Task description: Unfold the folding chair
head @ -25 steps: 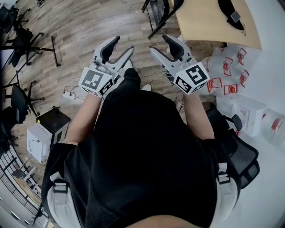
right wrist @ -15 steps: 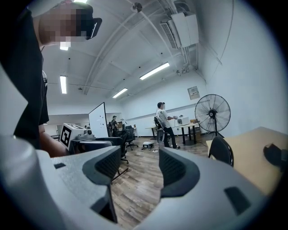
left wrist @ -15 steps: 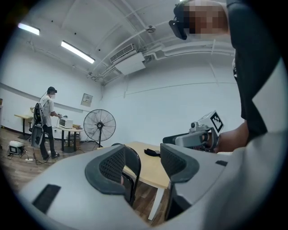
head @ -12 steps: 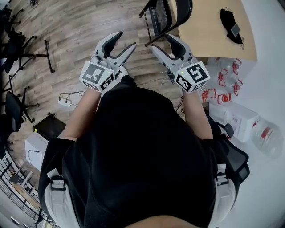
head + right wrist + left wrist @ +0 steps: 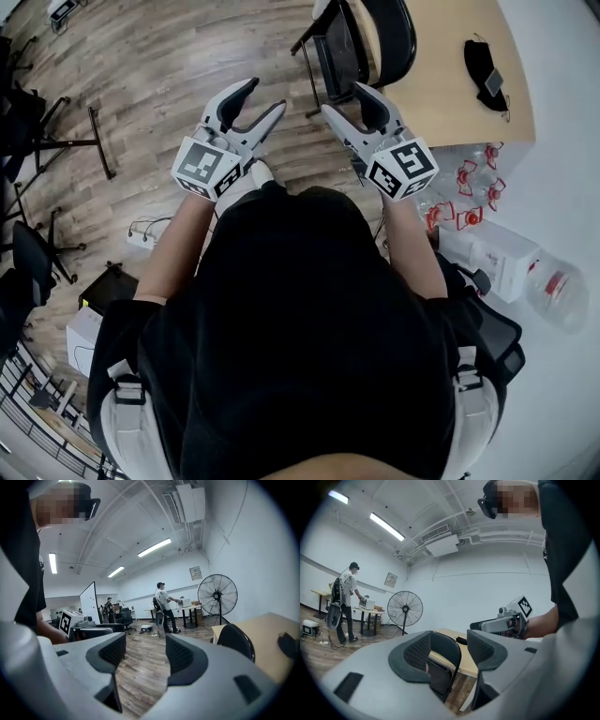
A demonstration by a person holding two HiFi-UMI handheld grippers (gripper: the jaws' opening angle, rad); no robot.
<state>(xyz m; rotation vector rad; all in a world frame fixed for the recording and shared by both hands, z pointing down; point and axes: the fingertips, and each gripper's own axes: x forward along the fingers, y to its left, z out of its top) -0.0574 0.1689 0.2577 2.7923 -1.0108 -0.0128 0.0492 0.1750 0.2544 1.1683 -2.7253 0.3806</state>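
Folding chair (image 5: 398,37) is cut off by the head view's top edge; its base is hidden in the left gripper view.

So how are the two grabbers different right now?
The left gripper looks at the black folding chair between its jaws; the right gripper sees only wooden floor. From above, the right gripper sits nearer the chair, the left gripper farther off. Both are open and hold nothing.

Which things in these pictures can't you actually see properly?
- Folding chair: head view, top cut off by the picture's edge; left gripper view, feet hidden behind the left gripper.
- Dark object on the table: head view, too small to identify.
- Floor beneath the person: head view, covered by the body.
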